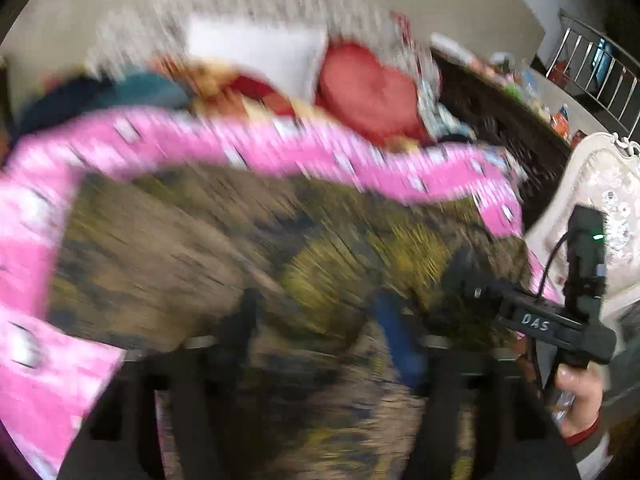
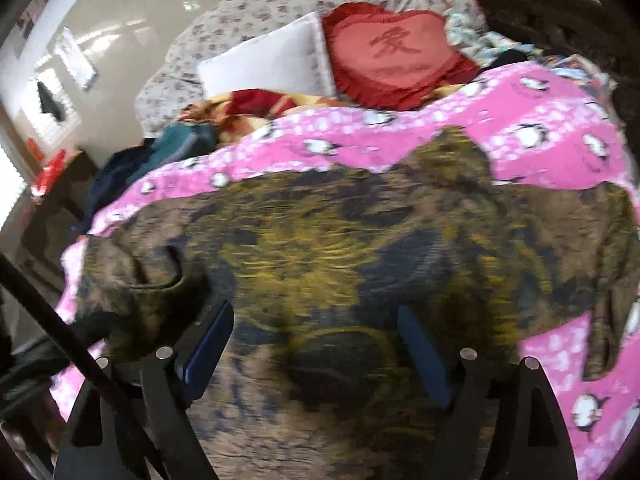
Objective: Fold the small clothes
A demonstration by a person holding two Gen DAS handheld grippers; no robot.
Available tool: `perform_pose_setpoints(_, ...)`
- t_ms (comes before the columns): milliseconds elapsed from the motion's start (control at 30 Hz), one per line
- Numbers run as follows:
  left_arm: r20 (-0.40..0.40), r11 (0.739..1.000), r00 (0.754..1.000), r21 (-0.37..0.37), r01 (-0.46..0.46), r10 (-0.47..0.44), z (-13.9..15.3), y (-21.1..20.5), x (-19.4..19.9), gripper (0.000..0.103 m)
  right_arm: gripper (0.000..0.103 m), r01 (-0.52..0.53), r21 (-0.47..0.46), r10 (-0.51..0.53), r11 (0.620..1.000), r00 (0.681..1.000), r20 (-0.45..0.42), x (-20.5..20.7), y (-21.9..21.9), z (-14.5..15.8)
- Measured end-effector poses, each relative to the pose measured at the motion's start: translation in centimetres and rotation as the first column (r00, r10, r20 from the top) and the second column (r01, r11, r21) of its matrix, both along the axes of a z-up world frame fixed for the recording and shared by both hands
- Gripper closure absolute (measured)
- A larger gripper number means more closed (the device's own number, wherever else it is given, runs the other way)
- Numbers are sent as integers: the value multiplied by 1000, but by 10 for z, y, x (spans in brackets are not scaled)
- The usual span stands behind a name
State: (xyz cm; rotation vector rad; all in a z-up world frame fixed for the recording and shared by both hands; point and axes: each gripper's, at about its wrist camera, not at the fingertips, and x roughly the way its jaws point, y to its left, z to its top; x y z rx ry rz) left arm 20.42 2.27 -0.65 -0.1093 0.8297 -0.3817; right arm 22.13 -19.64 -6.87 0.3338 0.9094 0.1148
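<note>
A small garment (image 2: pixel 360 240) patterned in brown, yellow and dark blue lies spread on a pink penguin-print blanket (image 2: pixel 540 120). My right gripper (image 2: pixel 318 350) hovers over the garment's near part. Its blue pads (image 2: pixel 212 344) stand wide apart with nothing pinched between them. The left wrist view is heavily blurred. There my left gripper (image 1: pixel 320 332) is over the same garment (image 1: pixel 200 240), fingers apart, and no cloth shows between them. At that view's right edge a hand (image 1: pixel 580 396) holds the right gripper's black body (image 1: pixel 560 328) at the garment's right side.
Behind the blanket lie a red heart cushion (image 2: pixel 392 52), a white pillow (image 2: pixel 272 60) and a floral sheet (image 2: pixel 248 8). A teal and dark pile of clothes (image 2: pixel 176 140) sits at the blanket's left. Dark wooden furniture (image 1: pixel 500 120) and a white upholstered chair (image 1: pixel 600 184) stand on the right.
</note>
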Motion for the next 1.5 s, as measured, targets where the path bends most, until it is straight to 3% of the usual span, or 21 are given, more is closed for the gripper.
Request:
perform_pose_setpoints(100, 110, 994, 991, 72, -84, 76, 22, 34, -11, 27, 12, -60, 30, 60, 998, 998, 9, 7, 23, -1)
perform_pose_setpoints(233, 51, 982, 983, 53, -181, 178, 19, 83, 0, 27, 12, -118, 58, 120, 991, 992, -34, 25, 53, -14)
perform_pose_setpoints(367, -12, 965, 965, 17, -262, 262, 5, 121, 4, 27, 12, -167, -23, 166, 986, 986, -36, 37, 82, -25)
perform_pose_setpoints(467, -31, 960, 959, 10, -280, 280, -2, 127, 3, 27, 15, -183, -170, 189, 968, 982, 20, 45, 105, -27)
perform_pose_setpoints(533, -24, 958, 957, 22, -287, 288, -4, 125, 5, 27, 28, -195, -297, 211, 935, 977, 21, 45, 118, -28)
perform_pose_setpoints(567, -22, 956, 956, 24, -291, 291, -4, 125, 6, 27, 68, -200, -331, 231, 922, 971, 57, 39, 120, -22)
perform_pose_setpoints(600, -21, 956, 956, 22, -293, 293, -3, 125, 7, 27, 100, -210, -330, 250, 920, 964, 85, 37, 116, -16)
perform_pose_setpoints(767, 8, 948, 948, 15, -317, 317, 7, 124, 19, 27, 101, -126, -243, 172, 962, 969, 177, 41, 65, 25)
perform_pose_setpoints(967, 17, 944, 944, 7, -329, 329, 8, 116, 35, 27, 101, 31, -263, 31, 964, 973, 230, 38, 2, 52)
perform_pose_setpoints(1100, -20, 947, 948, 64, -316, 318, -10, 98, 56, 27, 101, 133, -305, -78, 943, 980, 184, 49, -30, 44)
perform_pose_setpoints(1200, -47, 951, 953, 97, -293, 298, -27, 80, 71, 27, 101, 148, -341, -110, 929, 986, 128, 65, -39, 26)
perform_pose_setpoints(1367, -74, 927, 937, 191, -322, 340, -54, 70, 100, 27, 103, 233, -439, -199, 868, 972, 122, 78, -53, 9)
perform_pose_setpoints(1500, -96, 933, 938, 180, -313, 333, -63, 74, 107, 26, 101, 210, -159, -201, 965, 977, 73, 63, -91, 2)
